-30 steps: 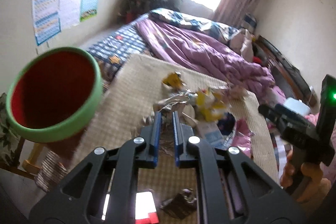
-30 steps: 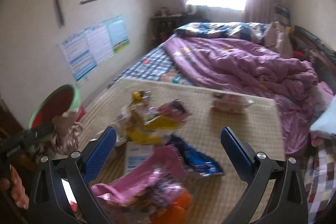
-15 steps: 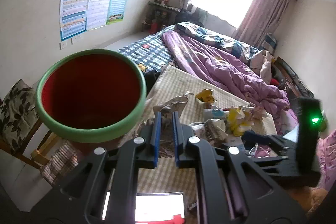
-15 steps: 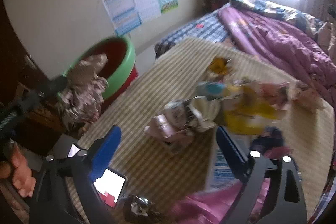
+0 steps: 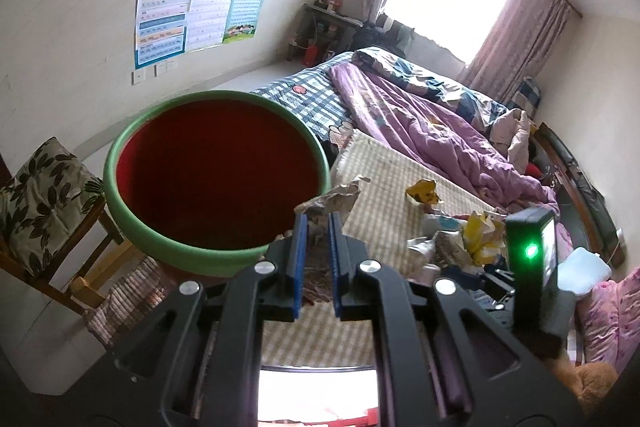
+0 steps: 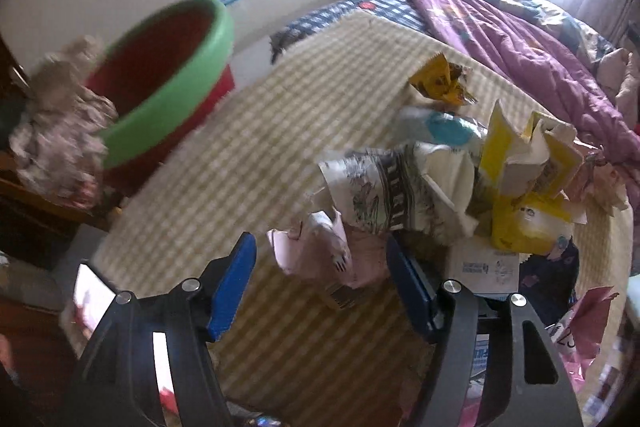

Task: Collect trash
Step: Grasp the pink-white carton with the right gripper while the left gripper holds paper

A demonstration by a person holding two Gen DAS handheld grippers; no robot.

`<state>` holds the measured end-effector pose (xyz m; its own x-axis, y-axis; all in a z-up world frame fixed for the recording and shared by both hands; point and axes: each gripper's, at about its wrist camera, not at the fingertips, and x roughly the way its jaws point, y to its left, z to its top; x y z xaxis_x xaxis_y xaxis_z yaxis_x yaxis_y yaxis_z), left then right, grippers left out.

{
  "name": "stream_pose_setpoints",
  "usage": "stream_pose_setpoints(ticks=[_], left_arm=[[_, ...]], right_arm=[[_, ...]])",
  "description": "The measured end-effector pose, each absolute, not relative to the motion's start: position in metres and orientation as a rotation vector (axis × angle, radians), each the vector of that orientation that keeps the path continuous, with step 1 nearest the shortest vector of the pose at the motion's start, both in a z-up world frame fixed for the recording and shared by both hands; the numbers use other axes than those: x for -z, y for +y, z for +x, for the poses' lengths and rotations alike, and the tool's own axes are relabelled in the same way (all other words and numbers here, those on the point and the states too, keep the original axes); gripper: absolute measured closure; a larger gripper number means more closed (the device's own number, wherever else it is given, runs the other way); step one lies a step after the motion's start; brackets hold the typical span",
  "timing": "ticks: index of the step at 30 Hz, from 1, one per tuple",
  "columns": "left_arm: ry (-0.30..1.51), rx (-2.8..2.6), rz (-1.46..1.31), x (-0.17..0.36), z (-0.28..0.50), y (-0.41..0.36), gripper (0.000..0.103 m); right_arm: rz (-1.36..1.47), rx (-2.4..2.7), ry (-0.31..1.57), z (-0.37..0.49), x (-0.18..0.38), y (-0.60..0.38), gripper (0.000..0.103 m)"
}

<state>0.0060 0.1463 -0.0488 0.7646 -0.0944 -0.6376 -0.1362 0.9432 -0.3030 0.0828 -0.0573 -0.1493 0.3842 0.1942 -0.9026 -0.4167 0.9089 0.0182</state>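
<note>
Trash lies heaped just ahead of the right tool (image 6: 320,279), whose jaws have just been closing around a pink crumpled wrapper (image 6: 320,251) without pressing it yet. Its neighbour, a black-and-white printed bag (image 6: 384,187), overlaps that wrapper, so a snagged corner could drag the heap across the checked mat (image 6: 288,115). Left tool (image 5: 316,259) is pressed together on a crumpled paper wad (image 5: 332,199) beside the rim of the green-rimmed red bin (image 5: 216,183); releasing early, I judge, would drop it outside.
</note>
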Motion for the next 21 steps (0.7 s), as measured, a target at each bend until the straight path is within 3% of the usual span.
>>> stream_pose_setpoints(ticks=[2, 3, 8, 21], left_arm=[[0.701, -0.023, -0.344, 0.048, 0.006, 0.153, 0.093], [0.700, -0.021, -0.344, 0.048, 0.007, 0.156, 0.093], [0.695, -0.009, -0.347, 0.046, 0.009, 0.169, 0.093], [0.685, 0.045, -0.329, 0.042, 0.037, 0.214, 0.093]], right_arm=[[-0.250, -0.379, 1.104, 0.082, 0.156, -0.057, 0.061], [-0.231, -0.390, 1.112, 0.081, 0.159, -0.057, 0.064], [-0.144, -0.410, 1.099, 0.075, 0.153, -0.059, 0.064], [0.086, -0.468, 0.963, 0.069, 0.066, -0.037, 0.065]])
